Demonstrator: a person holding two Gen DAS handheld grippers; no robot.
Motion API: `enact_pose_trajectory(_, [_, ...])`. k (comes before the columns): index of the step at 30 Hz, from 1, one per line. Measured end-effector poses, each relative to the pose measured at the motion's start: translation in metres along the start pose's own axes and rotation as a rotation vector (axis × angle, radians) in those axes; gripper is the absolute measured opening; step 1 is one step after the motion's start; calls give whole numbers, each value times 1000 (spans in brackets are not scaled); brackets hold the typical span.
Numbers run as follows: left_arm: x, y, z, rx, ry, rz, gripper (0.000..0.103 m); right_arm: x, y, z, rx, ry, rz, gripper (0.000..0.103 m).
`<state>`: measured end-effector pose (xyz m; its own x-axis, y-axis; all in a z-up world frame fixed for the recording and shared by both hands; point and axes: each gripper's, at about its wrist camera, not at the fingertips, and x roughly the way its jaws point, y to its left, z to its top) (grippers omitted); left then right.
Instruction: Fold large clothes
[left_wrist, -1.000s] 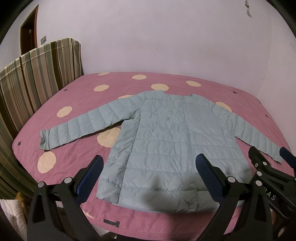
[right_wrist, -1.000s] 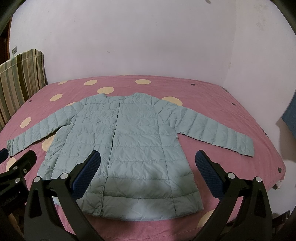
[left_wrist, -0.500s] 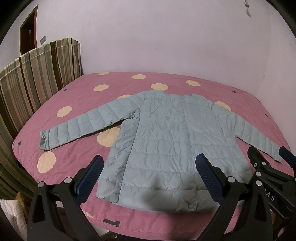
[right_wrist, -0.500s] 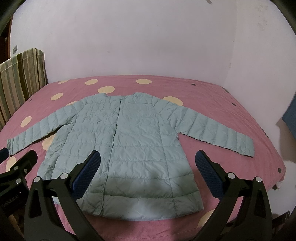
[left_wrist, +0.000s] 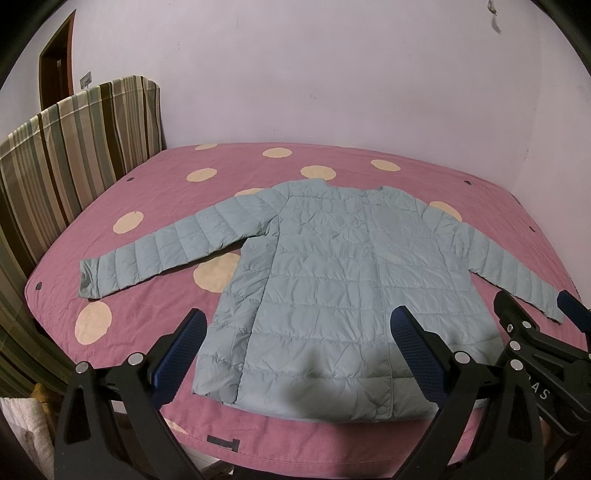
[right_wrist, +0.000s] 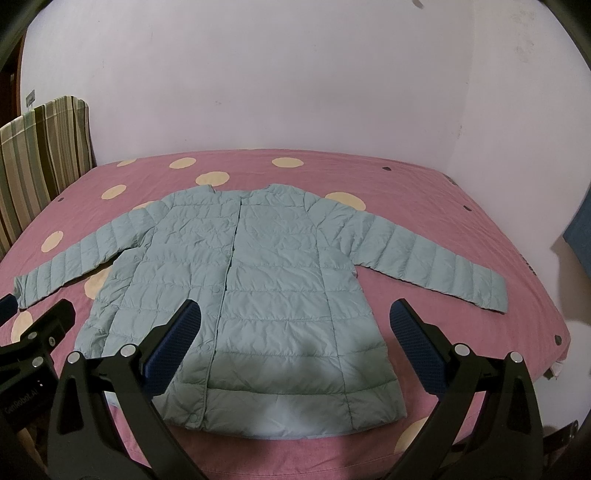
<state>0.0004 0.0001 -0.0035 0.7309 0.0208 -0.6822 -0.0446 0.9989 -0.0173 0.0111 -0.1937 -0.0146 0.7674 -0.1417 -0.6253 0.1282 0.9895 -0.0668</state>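
On pink bed (left_wrist: 155, 295), flat jacket (left_wrist: 332, 295)

A bedroom in a home: a large bed (left_wrist: 155, 314) takes up most of the floor, covered in a pink quilt with cream dots and pushed into a corner of plain pale walls (left_wrist: 314, 74). A striped padded headboard (left_wrist: 66, 147) stands at one end, beside a brown wooden door frame (left_wrist: 55, 62).
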Motion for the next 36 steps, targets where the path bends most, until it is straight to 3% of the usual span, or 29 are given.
enact_pose_trajectory(29, [3, -2, -10, -5, 6, -1, 99, 10, 7, -4, -4, 17, 6, 101])
enact_pose_trajectory(36, [33, 15, -12, -49, 39, 70, 99, 32, -9, -5, 38, 48, -25, 101])
